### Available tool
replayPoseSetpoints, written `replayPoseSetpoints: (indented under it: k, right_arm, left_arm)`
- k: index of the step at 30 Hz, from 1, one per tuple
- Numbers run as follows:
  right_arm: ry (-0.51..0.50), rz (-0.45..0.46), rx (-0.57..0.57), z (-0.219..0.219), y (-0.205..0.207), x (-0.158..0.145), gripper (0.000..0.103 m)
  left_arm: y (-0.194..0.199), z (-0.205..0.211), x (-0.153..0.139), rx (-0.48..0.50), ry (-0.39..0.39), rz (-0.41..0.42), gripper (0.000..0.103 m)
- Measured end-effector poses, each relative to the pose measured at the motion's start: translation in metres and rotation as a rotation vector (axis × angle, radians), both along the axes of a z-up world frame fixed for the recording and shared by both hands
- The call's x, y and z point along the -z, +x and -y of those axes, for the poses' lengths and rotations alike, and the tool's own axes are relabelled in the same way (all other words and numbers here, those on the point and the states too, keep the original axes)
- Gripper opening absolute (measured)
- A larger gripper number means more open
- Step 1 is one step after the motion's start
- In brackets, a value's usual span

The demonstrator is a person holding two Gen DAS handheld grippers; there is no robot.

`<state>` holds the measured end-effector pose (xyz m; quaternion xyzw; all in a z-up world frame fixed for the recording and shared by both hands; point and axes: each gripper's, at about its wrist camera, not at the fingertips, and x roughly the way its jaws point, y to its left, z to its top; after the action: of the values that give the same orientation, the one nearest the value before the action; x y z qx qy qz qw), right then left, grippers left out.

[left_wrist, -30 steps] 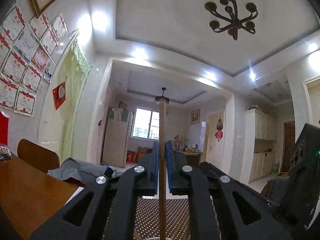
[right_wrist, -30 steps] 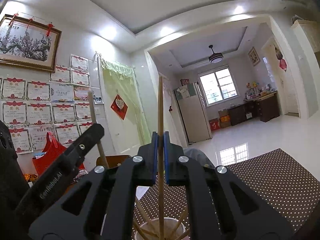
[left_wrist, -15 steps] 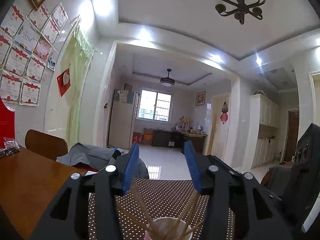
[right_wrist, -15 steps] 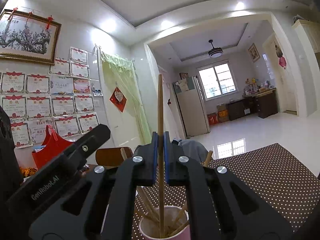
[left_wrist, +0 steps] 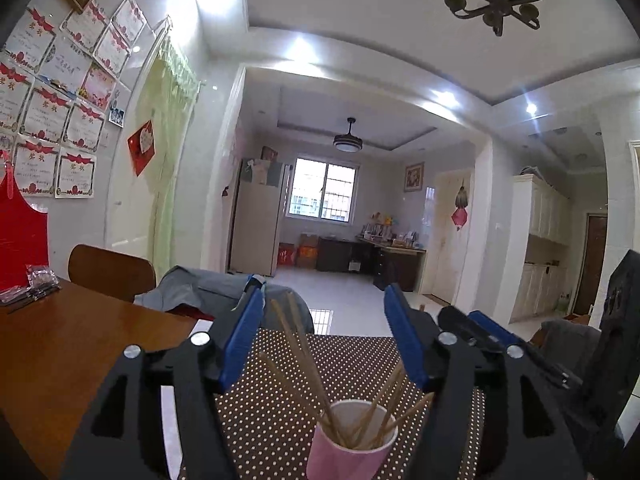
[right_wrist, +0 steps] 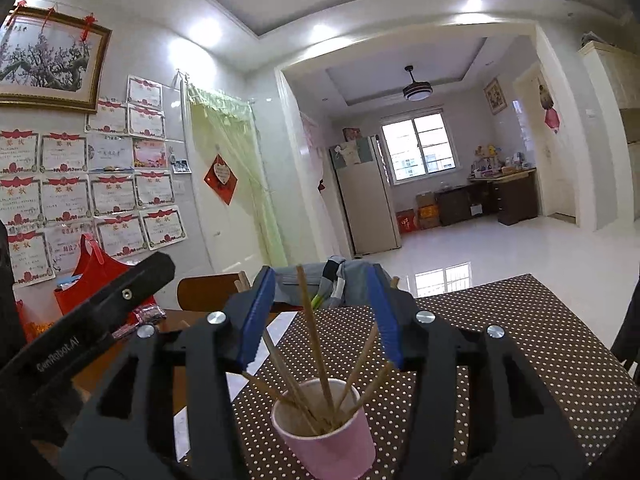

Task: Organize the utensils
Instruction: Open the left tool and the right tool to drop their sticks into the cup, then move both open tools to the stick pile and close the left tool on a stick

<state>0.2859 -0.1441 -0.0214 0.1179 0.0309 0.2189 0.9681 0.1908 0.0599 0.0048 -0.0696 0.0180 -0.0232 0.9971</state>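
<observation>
The cup (right_wrist: 330,436) is pale pink outside and white within, and the chopsticks (right_wrist: 316,360) in it are light tan wood. Under the cup lies a dark brown mat (right_wrist: 500,360) sprinkled with small white dots; left of the cup the table (left_wrist: 68,360) is a glossy reddish brown. Both the left gripper (left_wrist: 324,340) and the right gripper (right_wrist: 318,316) are black with bright blue pads (right_wrist: 256,320) and silver screws. Behind the cup, to its left, a red bag (right_wrist: 92,276) stands against a wall of white certificates with red trim (right_wrist: 112,196), beside a pale green curtain (right_wrist: 236,184).
</observation>
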Motion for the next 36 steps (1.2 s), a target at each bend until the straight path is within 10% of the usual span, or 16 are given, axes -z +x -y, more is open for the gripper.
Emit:
replayPoseSetpoints:
  k: [9, 28, 36]
  right_arm:
    - [-0.046, -0.04, 0.06, 0.021, -0.039, 0.004, 0.049]
    - [-0.096, -0.504, 0.119, 0.069, -0.069, 0.097, 0.05]
    - [-0.102, -0.542, 0.093, 0.072, -0.067, 0.112, 0.05]
  left_arm:
    - [-0.024, 0.004, 0.014, 0.06, 0.019, -0.142, 0.064]
    - [-0.002, 0.066, 0.127, 0.334, 0.041, -0.815, 0.064]
    - [0.022, 0.065, 0.152, 0.273, 0.013, -0.901, 0.063]
